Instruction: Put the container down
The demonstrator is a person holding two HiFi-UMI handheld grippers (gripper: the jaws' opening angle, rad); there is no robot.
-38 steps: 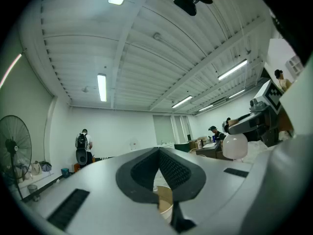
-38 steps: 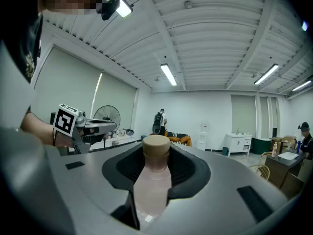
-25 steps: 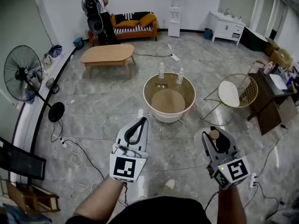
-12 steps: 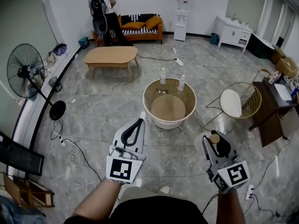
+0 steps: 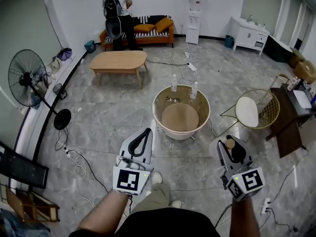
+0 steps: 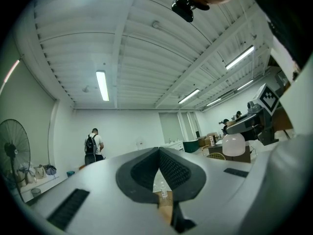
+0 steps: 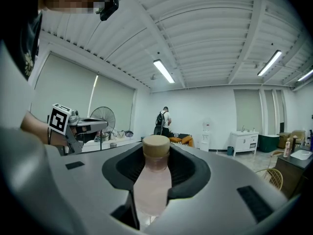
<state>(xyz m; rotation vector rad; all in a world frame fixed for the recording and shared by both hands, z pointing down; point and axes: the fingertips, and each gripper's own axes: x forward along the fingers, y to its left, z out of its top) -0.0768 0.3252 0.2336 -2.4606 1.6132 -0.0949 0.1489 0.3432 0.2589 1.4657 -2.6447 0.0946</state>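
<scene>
1. Two grippers are held above the floor [image 5: 98, 113], short of the near edge of one round table [image 5: 165, 128]: the left gripper [image 6: 159, 153] and the right gripper [image 5: 232, 149].
2. The left jaws are pressed together, and nothing is caught between them.
3. The right jaws are clamped on one bottle [image 7: 152, 180], which is kept upright in the air, off the floor and apart from the table.
4. The bottle is closed by a tan cap. Its body is pale pink, but it cannot be told whether that comes from the contents or the wall.
5. Three bottles are counted in all. A second bottle [image 5: 173, 83] and a third bottle [image 5: 194, 90], both clear, are stood at the table's far edge, well apart from the grippers.
6. One pair of glasses [image 5: 171, 99] is laid inside the table's raised rim, near the far edge and just before the second bottle.
7. One each is counted around the room: a fan [image 5: 27, 80], a coffee table [image 5: 118, 60], a sofa [image 5: 143, 31] and a wire chair [image 5: 254, 110].
8. One person [image 5: 117, 9] with a backpack is seen by the sofa.
</scene>
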